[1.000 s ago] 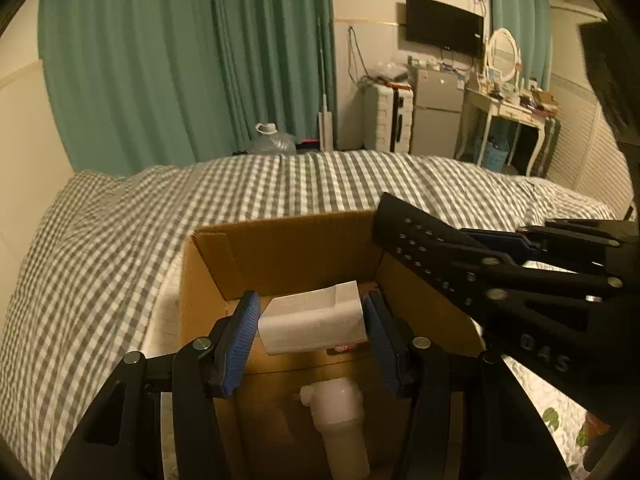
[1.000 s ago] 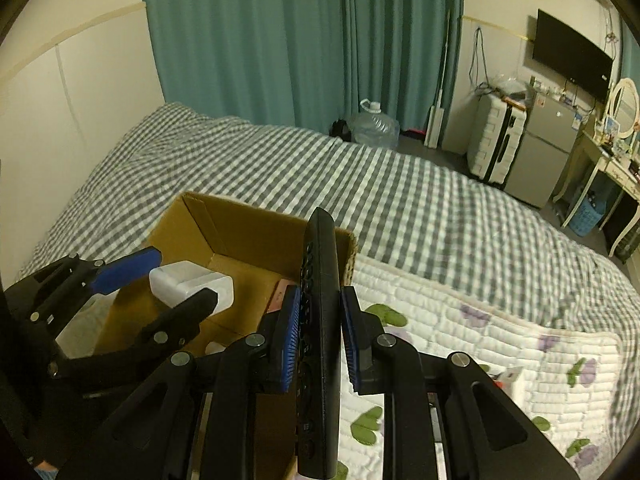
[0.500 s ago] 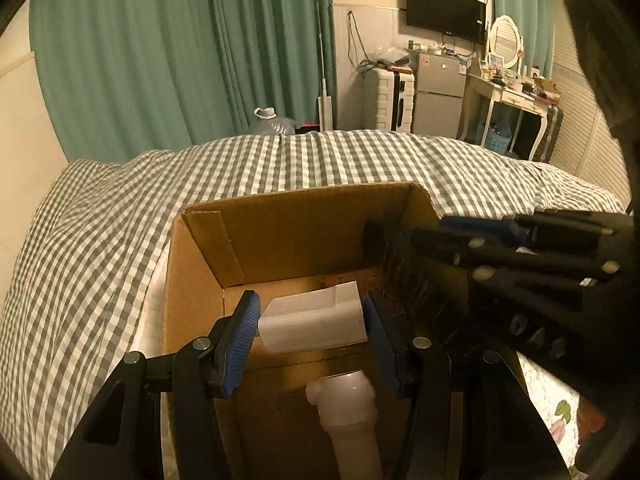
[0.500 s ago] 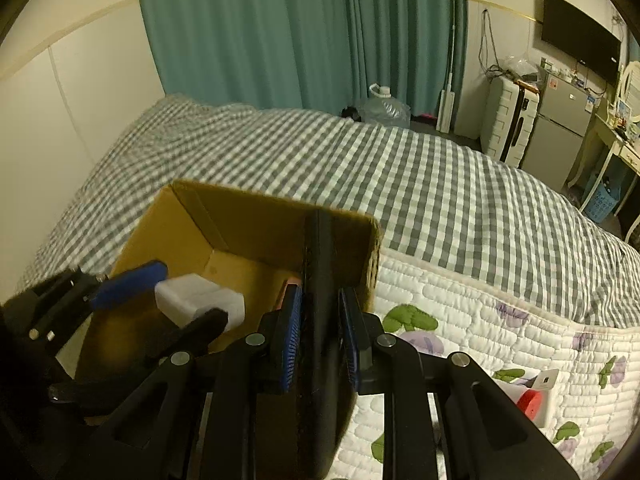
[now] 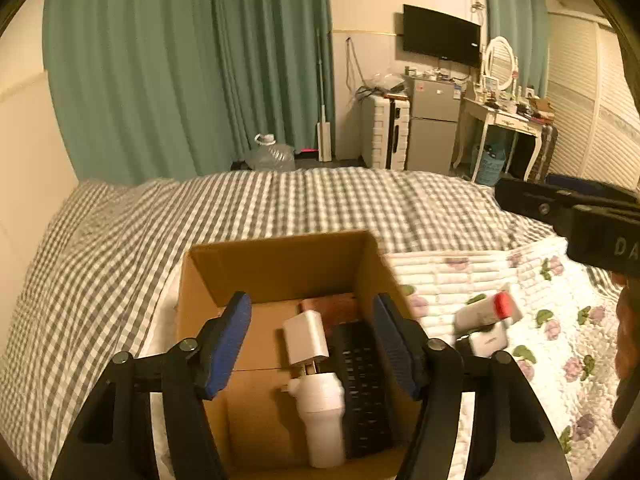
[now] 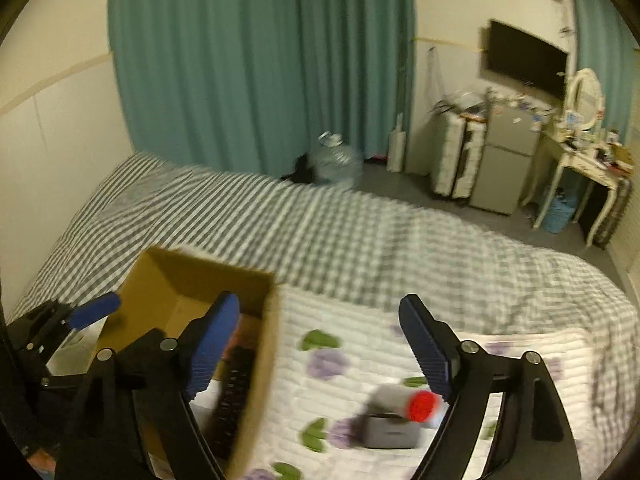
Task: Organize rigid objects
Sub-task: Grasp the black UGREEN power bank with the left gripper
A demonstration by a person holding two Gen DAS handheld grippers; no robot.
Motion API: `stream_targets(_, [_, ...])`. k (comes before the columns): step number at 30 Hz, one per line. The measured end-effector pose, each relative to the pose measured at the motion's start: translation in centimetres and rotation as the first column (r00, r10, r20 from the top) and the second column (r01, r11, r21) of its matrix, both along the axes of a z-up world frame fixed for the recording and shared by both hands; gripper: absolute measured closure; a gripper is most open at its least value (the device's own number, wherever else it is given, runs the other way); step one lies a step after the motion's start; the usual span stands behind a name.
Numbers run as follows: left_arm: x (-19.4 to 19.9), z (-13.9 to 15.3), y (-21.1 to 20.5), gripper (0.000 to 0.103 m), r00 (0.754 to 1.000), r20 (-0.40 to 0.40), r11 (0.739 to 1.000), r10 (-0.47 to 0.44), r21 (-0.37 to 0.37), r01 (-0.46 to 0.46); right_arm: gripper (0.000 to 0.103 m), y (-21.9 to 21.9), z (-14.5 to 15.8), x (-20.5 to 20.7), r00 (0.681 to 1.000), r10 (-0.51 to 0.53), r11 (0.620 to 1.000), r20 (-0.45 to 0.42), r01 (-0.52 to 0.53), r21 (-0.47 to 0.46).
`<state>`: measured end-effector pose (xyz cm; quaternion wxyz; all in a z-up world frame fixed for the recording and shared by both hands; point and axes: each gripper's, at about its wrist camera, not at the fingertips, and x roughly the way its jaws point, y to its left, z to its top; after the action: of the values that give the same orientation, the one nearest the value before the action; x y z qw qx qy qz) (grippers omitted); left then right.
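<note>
I am holding the left gripper at the lower centre of its frame, jaws apart and gripping nothing, over the cardboard box on the bed. Inside the box I am seeing a white charger, a white bottle below it and a black remote to their right. The right gripper is sitting low in its frame, jaws wide apart and empty, above a blurred red-capped bottle lying on the floral quilt.

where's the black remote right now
In the left wrist view, the black remote lies inside the cardboard box, along its right wall, beside the white bottle.
</note>
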<state>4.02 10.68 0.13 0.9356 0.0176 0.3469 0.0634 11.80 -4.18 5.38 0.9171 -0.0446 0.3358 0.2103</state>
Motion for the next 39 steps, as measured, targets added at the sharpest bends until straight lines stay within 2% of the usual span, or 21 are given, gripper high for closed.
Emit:
stream_targets(1, [-0.2, 0.6, -1.0, 0.034, 1.0, 0.012, 1.0, -0.009, 0.012, 0.009, 0.011, -1.0, 0.6, -0.2, 1.0, -0.015, 1.0, 0.01, 0.015, -0.004])
stream_targets(8, [-0.7, 2.8, -6.9, 0.032, 0.998, 0.05, 0.999, -0.042, 0.012, 0.042, 0.0, -8.3, 3.2, -1.8, 0.992, -0.09, 0.995, 0.083, 0.094, -0.045])
stream_targets(12, [0.2, 2.2, -10.3, 0.032, 0.999, 0.023, 0.999, -0.044, -0.001, 0.044, 0.0, -12.9, 2.9, -2.2, 0.987, -0.133, 0.988, 0.086, 0.139, -0.066])
stream_targets(16, [1.5, 0.1, -13.5, 0.032, 0.998, -0.03, 0.998, -0.055, 0.004, 0.056, 0.0, -15.9, 1.4, -1.9, 0.986, -0.157, 0.983, 0.061, 0.162, -0.087])
stream_targets(21, [3.3, -4.3, -16.7, 0.032, 0.99, -0.124, 0.998, -0.065, 0.01, 0.066, 0.0, -18.7, -1.8, -0.3, 0.989, -0.149, 0.983, 0.015, 0.15, -0.102])
stream_targets(29, [5.6, -10.7, -17.7, 0.032, 0.97, -0.241, 0.999, -0.022, -0.029, 0.016, 0.0, -19.6, -8.1, 3.2, 0.995, -0.071, 0.987, -0.064, 0.061, -0.146])
stream_targets(32, [6.3, -12.7, -18.2, 0.032, 0.96, -0.277, 0.999, -0.027, -0.041, 0.017, 0.0, -20.0, -10.4, 4.9, 0.99, -0.053, 0.994, -0.128, 0.04, -0.106])
stream_targets(35, [7.0, -14.2, -18.6, 0.032, 0.954, -0.299, 0.999, -0.026, -0.043, 0.014, 0.0, -20.0, -11.7, 6.1, 0.986, -0.043, 0.996, -0.162, 0.029, -0.088])
stream_targets(39, [7.8, -14.8, -18.6, 0.032, 0.964, -0.263, 0.997, -0.026, -0.076, 0.006, 0.0, -19.6, -12.4, 7.0, 0.987, -0.016, 0.996, -0.162, 0.001, -0.094])
